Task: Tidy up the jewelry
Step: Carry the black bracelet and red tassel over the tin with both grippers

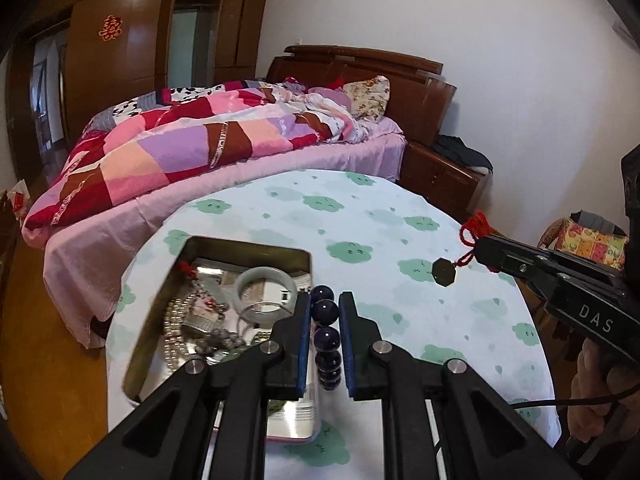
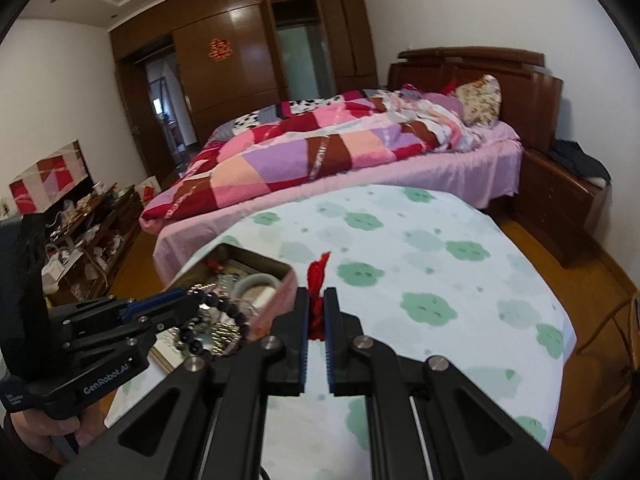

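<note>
Left wrist view: left gripper [image 1: 325, 340] clamped on a dark purple bead bracelet [image 1: 326, 334], beads strung in a line between the blue pads. Just left of the fingers and below them, an open metal tin [image 1: 248, 246] on the cloud-print tablecloth [image 1: 400, 240], holding a pale jade bangle [image 1: 266, 290], a pearl strand [image 1: 172, 332] and other tangled pieces. Up to the right, right gripper [image 1: 482, 250] pinching a red cord [image 1: 474, 230], a dark octagonal pendant [image 1: 444, 272] dangling under it above the cloth.

Right wrist view: right gripper [image 2: 316, 312] narrowed on the red cord [image 2: 318, 280], tufts poking up past the fingertips. To the left, left gripper [image 2: 188, 300] holding the bead bracelet [image 2: 216, 320], looped down over the tin [image 2: 256, 258]. Pendant hidden here.
</note>
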